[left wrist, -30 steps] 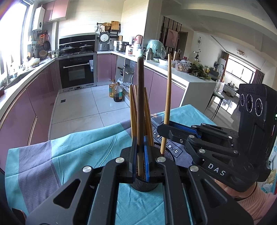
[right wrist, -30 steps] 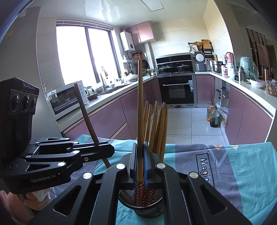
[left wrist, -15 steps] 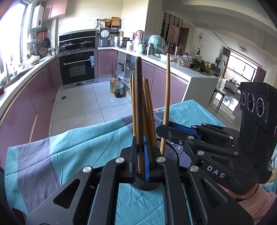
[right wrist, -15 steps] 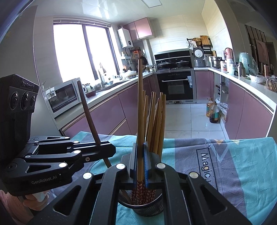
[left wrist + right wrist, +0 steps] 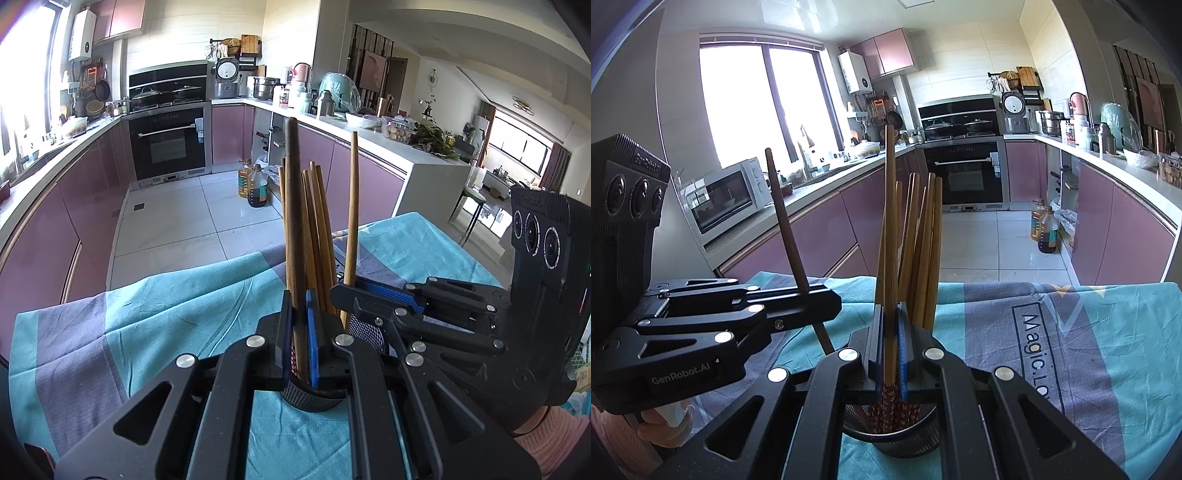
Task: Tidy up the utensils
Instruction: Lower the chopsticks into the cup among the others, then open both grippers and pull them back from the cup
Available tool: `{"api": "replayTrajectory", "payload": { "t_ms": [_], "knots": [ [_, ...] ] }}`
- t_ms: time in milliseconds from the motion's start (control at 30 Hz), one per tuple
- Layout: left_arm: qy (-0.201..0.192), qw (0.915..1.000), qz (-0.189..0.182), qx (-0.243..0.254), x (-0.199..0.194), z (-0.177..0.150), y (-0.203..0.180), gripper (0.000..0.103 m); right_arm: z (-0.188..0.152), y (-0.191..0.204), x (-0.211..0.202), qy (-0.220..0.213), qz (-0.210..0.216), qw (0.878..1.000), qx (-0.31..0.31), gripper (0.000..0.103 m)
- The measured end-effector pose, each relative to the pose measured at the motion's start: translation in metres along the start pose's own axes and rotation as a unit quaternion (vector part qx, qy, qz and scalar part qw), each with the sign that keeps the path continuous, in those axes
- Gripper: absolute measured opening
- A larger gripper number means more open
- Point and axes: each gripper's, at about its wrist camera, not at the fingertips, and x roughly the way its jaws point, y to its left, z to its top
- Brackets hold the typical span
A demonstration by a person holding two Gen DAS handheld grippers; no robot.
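Observation:
A black mesh holder (image 5: 897, 437) stands on the teal and grey cloth with several wooden chopsticks (image 5: 925, 251) upright in it; it also shows in the left wrist view (image 5: 310, 397). My left gripper (image 5: 300, 332) is shut on a dark brown chopstick (image 5: 294, 221), held upright over the holder. My right gripper (image 5: 891, 343) is shut on a light wooden chopstick (image 5: 891, 229), also upright, its patterned lower end inside the holder. Each gripper shows in the other's view, the right gripper (image 5: 341, 295) beside the left, the left gripper (image 5: 827, 301) beside the right.
The cloth (image 5: 1089, 354) covers the table, with "Magic Love" printed at right. Beyond the table edge lie the tiled kitchen floor, purple cabinets, an oven (image 5: 168, 142) and oil bottles (image 5: 255, 184).
Both grippers have sunk a little with their chopsticks, so the holder and the chopstick tops sit lower against the kitchen behind. Both grips are unchanged.

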Motion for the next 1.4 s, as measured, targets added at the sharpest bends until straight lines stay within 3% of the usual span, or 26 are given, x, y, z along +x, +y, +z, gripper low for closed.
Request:
{"api": "replayTrajectory", "payload": {
  "t_ms": [1033, 1100, 1167, 1300, 1400],
  "knots": [
    [0.017, 0.9998, 0.006, -0.013, 0.042, -0.002, 0.013, 0.008, -0.002, -0.009, 0.008, 0.014, -0.007, 1.0, 0.019, 0.008],
    [0.018, 0.9997, 0.003, -0.018, 0.043, -0.005, 0.013, 0.012, -0.002, -0.01, 0.006, 0.014, -0.008, 1.0, 0.022, 0.009],
    [0.015, 0.9996, 0.005, -0.023, 0.041, -0.009, 0.016, 0.022, -0.002, -0.01, 0.005, 0.013, -0.008, 1.0, 0.021, 0.009],
    [-0.004, 0.9994, 0.016, -0.03, 0.032, -0.019, 0.021, 0.033, -0.002, -0.006, -0.003, 0.003, -0.015, 1.0, 0.01, 0.019],
    [-0.032, 0.9983, 0.034, -0.035, 0.017, -0.029, 0.025, 0.049, -0.003, -0.002, -0.011, -0.007, -0.023, 1.0, -0.003, 0.03]
  ]
}}
